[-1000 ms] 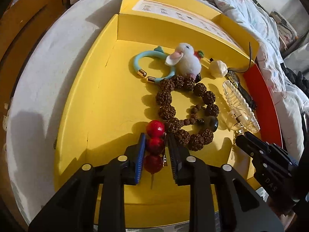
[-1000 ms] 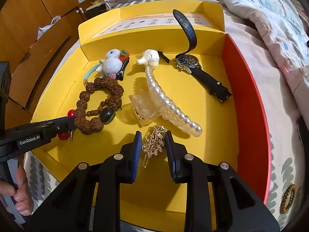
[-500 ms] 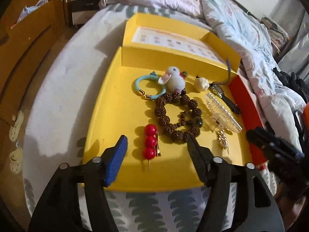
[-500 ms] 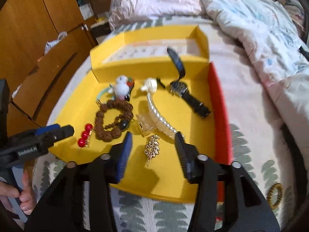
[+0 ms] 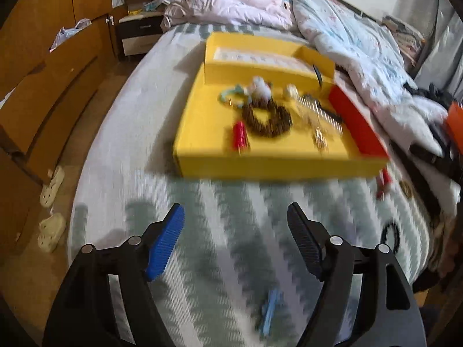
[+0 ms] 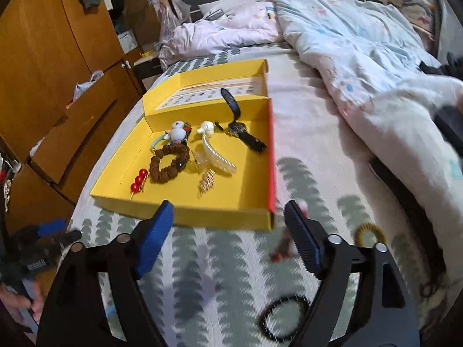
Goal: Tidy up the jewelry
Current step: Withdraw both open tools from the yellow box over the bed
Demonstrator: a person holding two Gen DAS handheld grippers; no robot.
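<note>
A yellow box [image 6: 185, 217] with a red side lies on the bed and holds a red bead hairpin [image 6: 138, 180], a brown bead bracelet [image 6: 169, 163], a gold leaf clip [image 6: 207, 181], a pearl claw clip [image 6: 217, 159], a black watch [image 6: 244, 133] and a plush hair tie [image 6: 178, 134]. The box also shows blurred in the left wrist view [image 5: 260, 164]. My left gripper [image 5: 235, 243] is open and empty above the bedspread, in front of the box. My right gripper [image 6: 228, 234] is open and empty, also in front of the box.
On the bedspread lie a black hair ring [image 6: 285, 316], a yellow coil tie [image 6: 370, 232], a red-and-white item [image 6: 285, 250] and a blue clip [image 5: 269, 312]. A rumpled quilt [image 6: 361, 57] lies to the right. A wooden wardrobe [image 6: 43, 66] stands left.
Both grippers opened, letting go of the red hairpin and the gold leaf clip in the box, then pulled back and up away from the box.
</note>
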